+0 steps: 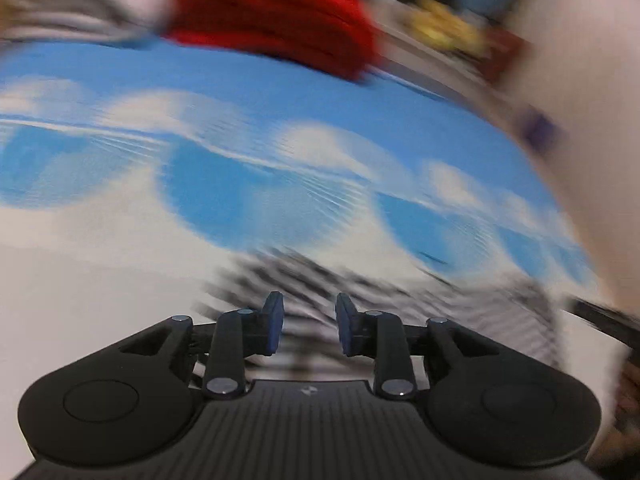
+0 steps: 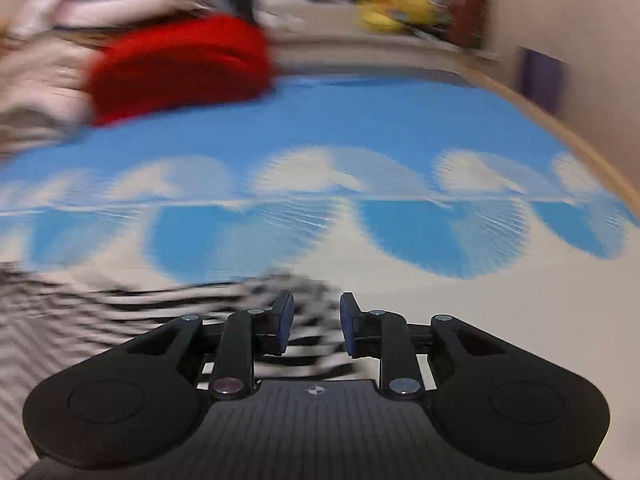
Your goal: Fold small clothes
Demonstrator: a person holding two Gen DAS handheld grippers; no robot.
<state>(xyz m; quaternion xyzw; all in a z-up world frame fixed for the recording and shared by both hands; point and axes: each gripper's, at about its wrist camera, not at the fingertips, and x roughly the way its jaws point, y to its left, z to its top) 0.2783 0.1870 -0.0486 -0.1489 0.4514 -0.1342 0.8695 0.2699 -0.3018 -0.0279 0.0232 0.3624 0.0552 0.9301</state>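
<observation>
A black-and-white striped garment (image 1: 360,292) lies flat on a blue sheet with white clouds (image 1: 280,100), just ahead of and under both grippers. My left gripper (image 1: 310,324) hovers over the striped cloth with its blue pads apart and not pressing on anything. In the right wrist view the same garment (image 2: 120,320) spreads to the left, and its edge runs under my right gripper (image 2: 317,326). That gripper's jaws stand apart too, with cloth showing below the gap and nothing pinched. Both views are blurred.
A folded red cloth (image 1: 272,16) (image 2: 180,68) sits at the far side of the sheet, beside a heap of pale clothes (image 1: 80,0) (image 2: 40,80). Yellow items (image 2: 392,8) stand on a ledge behind. A pale wall (image 2: 580,60) bounds the right.
</observation>
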